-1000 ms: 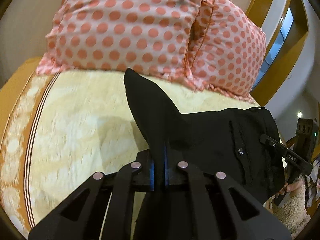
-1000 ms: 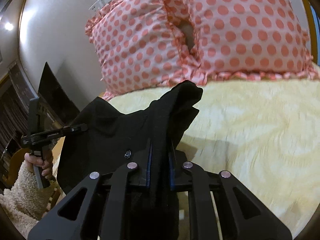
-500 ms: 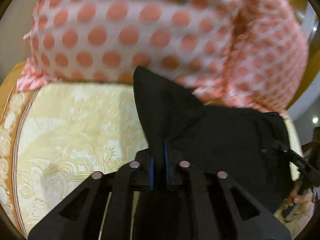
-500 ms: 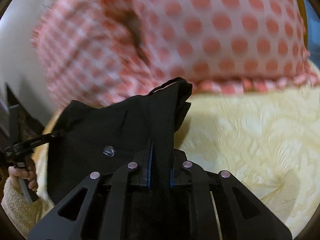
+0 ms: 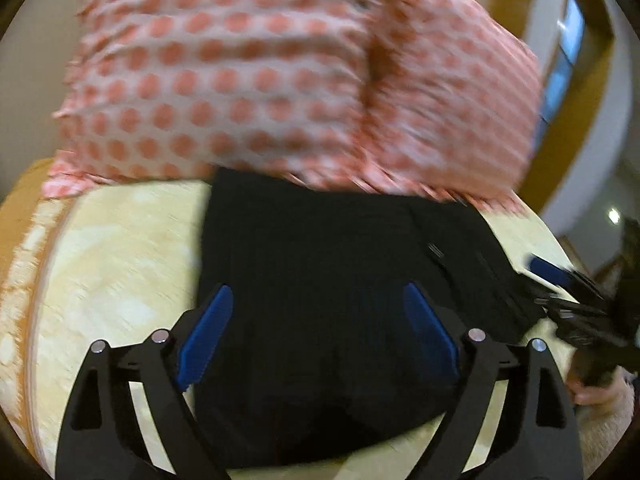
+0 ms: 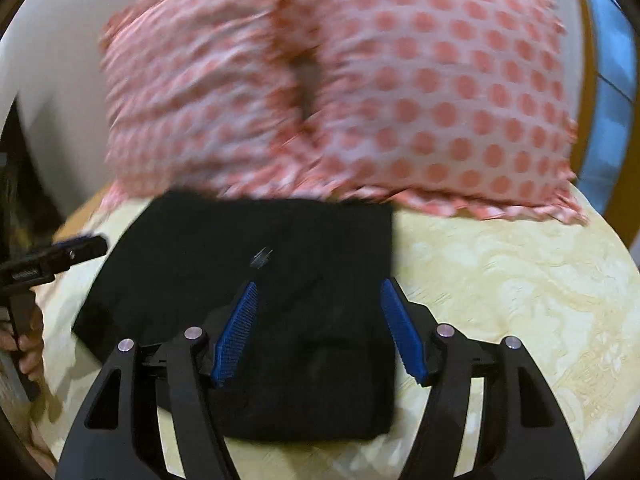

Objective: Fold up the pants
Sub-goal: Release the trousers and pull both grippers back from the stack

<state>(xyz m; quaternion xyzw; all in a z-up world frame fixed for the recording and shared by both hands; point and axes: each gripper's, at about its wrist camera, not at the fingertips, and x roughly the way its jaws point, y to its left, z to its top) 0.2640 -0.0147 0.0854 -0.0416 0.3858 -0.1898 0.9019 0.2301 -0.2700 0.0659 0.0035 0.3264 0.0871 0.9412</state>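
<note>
The black pants (image 5: pixel 328 280) lie folded flat on the cream bedspread (image 5: pixel 120 248), just in front of the pillows. They also show in the right wrist view (image 6: pixel 280 280), with a small metal button on top. My left gripper (image 5: pixel 316 300) is open, its blue pads (image 5: pixel 204 336) spread over the pants. My right gripper (image 6: pixel 318 292) is open too, blue pads (image 6: pixel 236 336) apart above the fold's right part. Each view shows the other gripper at the side, the right one (image 5: pixel 580 312) and the left one (image 6: pixel 52 256).
Two pink pillows with red dots (image 5: pixel 280 80) (image 6: pixel 360 92) stand against the wall behind the pants. The bedspread (image 6: pixel 500 280) stretches to the right. An orange border (image 5: pixel 16 260) marks the bed's left edge.
Both grippers opened and let go of the pants. The raised waist edges dropped flat onto the lower fold near the pillows. Both views are blurred by motion.
</note>
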